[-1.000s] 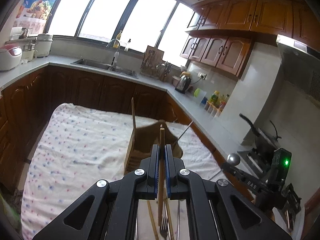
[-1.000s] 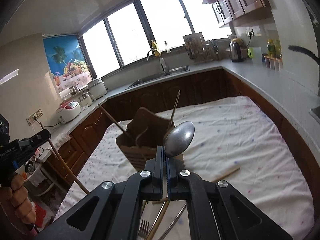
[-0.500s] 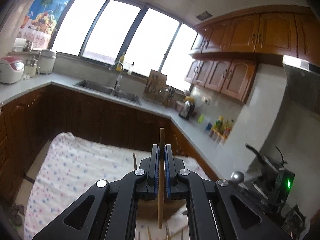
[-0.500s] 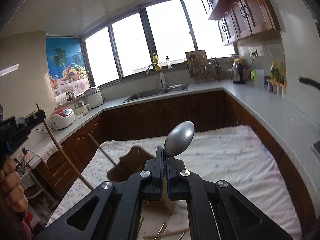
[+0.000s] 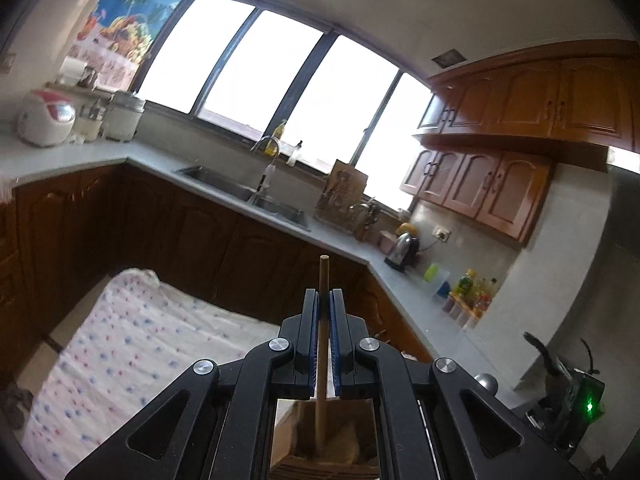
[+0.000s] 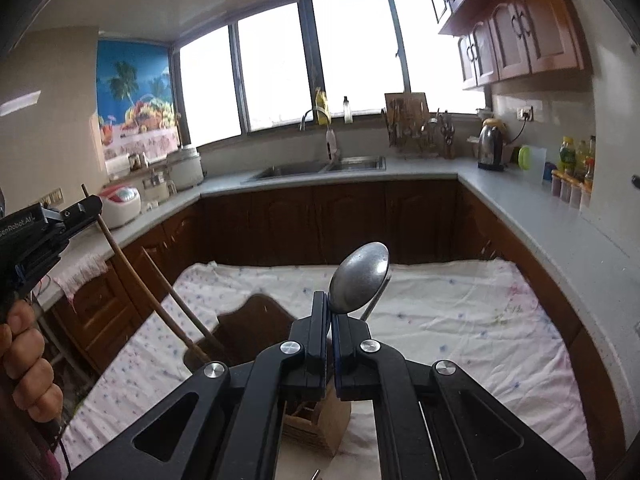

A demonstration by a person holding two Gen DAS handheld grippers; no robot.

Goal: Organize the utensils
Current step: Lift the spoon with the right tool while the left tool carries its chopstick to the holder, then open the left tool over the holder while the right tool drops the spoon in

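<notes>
The task seems about half done: one chopstick already leans in the wooden holder on the spotted tablecloth. The left gripper pinches a wooden chopstick, its lower end inside this holder. The right gripper, just above the holder, is pressed onto a metal spoon.

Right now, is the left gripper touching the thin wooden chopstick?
Touching. The left wrist view shows the left gripper with blue pads closed against both sides of the thin wooden chopstick.
</notes>
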